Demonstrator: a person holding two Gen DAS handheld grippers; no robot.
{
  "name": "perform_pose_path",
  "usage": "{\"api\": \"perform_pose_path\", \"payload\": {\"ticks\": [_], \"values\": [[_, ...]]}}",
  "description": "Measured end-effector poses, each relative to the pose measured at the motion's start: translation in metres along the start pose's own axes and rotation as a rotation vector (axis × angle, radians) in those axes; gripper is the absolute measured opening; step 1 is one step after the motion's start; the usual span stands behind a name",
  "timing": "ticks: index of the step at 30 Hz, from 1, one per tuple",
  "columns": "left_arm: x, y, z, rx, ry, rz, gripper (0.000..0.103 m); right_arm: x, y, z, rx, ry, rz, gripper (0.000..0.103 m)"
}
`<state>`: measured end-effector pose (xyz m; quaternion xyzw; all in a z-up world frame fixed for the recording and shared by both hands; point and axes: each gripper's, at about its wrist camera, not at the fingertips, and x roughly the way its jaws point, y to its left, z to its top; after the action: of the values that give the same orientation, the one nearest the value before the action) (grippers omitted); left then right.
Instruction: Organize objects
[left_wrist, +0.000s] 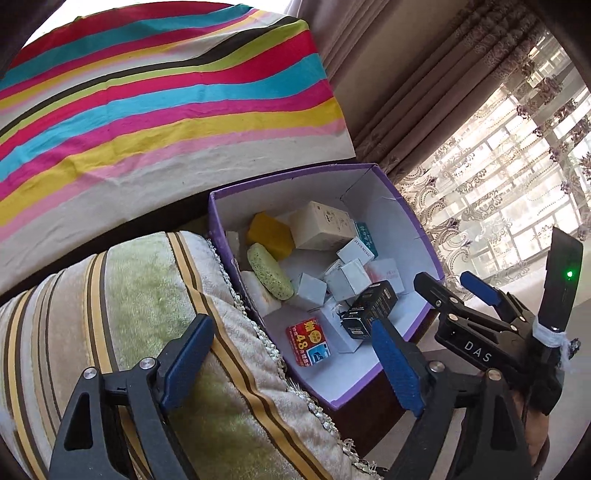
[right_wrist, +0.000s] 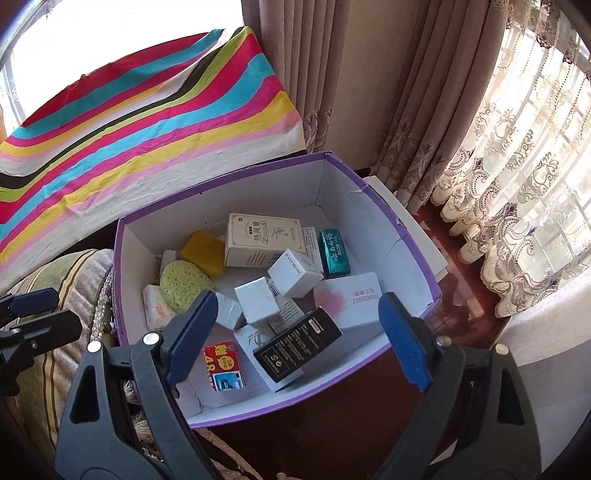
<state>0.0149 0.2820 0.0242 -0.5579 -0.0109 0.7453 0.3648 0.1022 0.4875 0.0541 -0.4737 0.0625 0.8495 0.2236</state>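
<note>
Cardboard forms the purple box (right_wrist: 413, 243), rectangular, white inside, holding small cartons: a glossy black box (right_wrist: 295, 343) lying flat, long axis running diagonally toward the near rim, beside a porous green oval sponge (right_wrist: 184, 284) and a yellow sponge (right_wrist: 205, 251). Left tongs (left_wrist: 291, 362) and right tongs (right_wrist: 299, 339) both gape empty above.

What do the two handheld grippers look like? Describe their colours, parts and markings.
The left gripper and the right gripper share one design: black plastic scissor-style arms with silver rivets and blue ribbed pads. Seen from the left wrist view, the right one carries white "DAS" lettering, a black module with a green light and white tape wrapping.
</note>
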Motion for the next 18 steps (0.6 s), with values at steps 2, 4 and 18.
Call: {"api": "perform_pose_path", "payload": {"ticks": [2, 4, 18], "values": [[-0.003, 0.003, -0.002, -0.020, -0.018, -0.015, 0.088, -0.005, 0.002, -0.005, -0.012, 0.001, -0.005, 0.090], [-0.001, 0.005, -0.003, -0.029, -0.021, -0.029, 0.090, -0.008, 0.002, -0.008, -0.018, 0.004, -0.007, 0.090], [0.010, 0.003, -0.004, -0.014, 0.002, -0.052, 0.103, -0.004, 0.001, -0.009, -0.010, 0.013, -0.019, 0.090]]}}
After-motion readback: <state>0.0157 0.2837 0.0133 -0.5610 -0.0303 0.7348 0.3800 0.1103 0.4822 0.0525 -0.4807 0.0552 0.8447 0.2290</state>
